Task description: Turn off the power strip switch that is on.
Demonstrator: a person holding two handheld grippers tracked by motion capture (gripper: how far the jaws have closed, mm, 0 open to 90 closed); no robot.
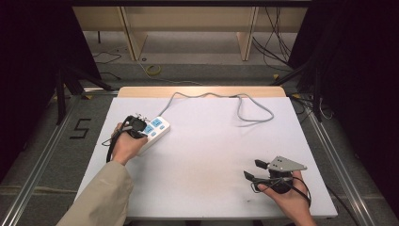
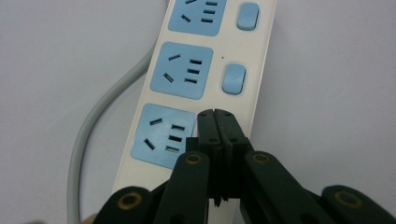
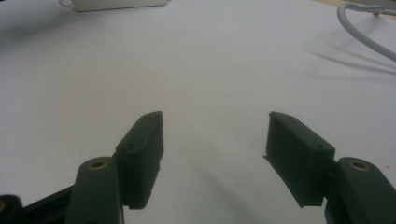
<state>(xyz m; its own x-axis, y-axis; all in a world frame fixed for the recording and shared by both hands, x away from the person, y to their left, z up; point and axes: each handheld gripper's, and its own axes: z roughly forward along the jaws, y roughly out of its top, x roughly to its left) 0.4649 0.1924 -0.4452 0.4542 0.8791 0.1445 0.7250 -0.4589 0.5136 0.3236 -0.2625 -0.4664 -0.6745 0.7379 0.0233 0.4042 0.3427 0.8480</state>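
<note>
A white power strip (image 1: 157,129) with blue sockets lies at the left of the white table (image 1: 211,155). Its grey cable (image 1: 254,115) loops across the far side. My left gripper (image 1: 142,128) is over the strip's near end, held by a hand in a beige sleeve. In the left gripper view the jaws are shut together with nothing between them. The left gripper (image 2: 217,114) has its tips beside the nearest socket (image 2: 163,135), in line with the two blue switches (image 2: 233,78). Whether they press on anything is hidden. My right gripper (image 3: 215,116) stands open over bare table at the front right (image 1: 254,169).
The strip's end (image 3: 121,4) and a stretch of cable (image 3: 364,32) lie far ahead of the right gripper. A wooden strip (image 1: 202,92) edges the table's far side. Beyond it are the floor, loose cables and shelf legs.
</note>
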